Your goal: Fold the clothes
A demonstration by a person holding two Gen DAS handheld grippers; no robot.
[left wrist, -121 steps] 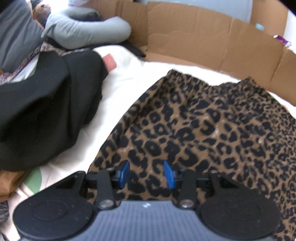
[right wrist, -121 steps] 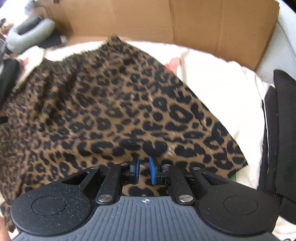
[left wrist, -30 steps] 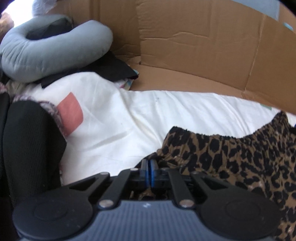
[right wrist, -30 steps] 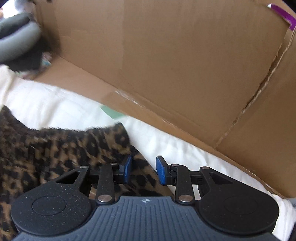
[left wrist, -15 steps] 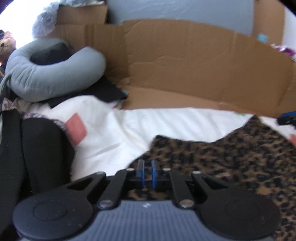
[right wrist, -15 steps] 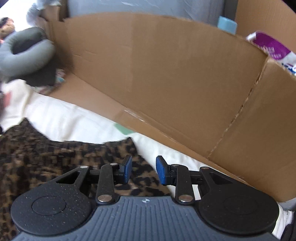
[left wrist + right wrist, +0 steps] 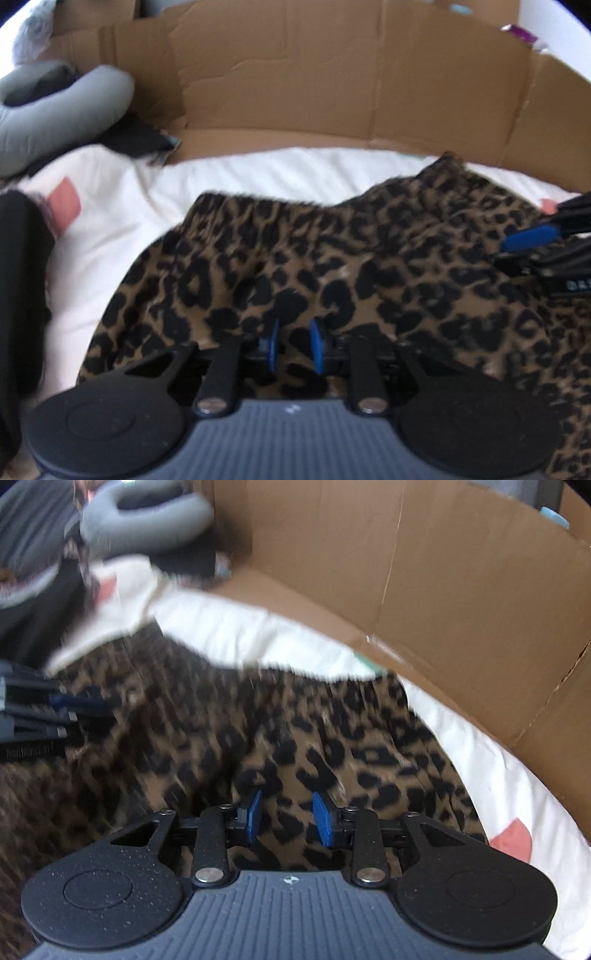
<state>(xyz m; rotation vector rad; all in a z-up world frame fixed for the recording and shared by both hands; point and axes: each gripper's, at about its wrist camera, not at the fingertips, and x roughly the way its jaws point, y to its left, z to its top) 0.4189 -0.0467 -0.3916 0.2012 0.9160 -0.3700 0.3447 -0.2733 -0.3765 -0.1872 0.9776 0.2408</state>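
A leopard-print garment (image 7: 332,266) lies spread on a white sheet (image 7: 258,170), its gathered waistband toward the cardboard wall. My left gripper (image 7: 294,345) hovers over its near left part, open, with nothing between the blue pads. In the right wrist view the same leopard-print garment (image 7: 332,746) fills the middle, and my right gripper (image 7: 287,818) is open above it, holding nothing. Each gripper shows in the other's view: the right gripper's fingers (image 7: 532,236) at the right edge, the left gripper's fingers (image 7: 81,701) at the left edge.
A cardboard wall (image 7: 332,81) curves round the far side of the sheet. A grey U-shaped pillow (image 7: 55,110) and dark clothes (image 7: 22,288) lie at the left. The sheet carries pink patches (image 7: 511,840).
The left gripper was shut on the garment's edge and has opened. Both grippers drew back toward me over the cloth, which now lies folded with its waistband far.
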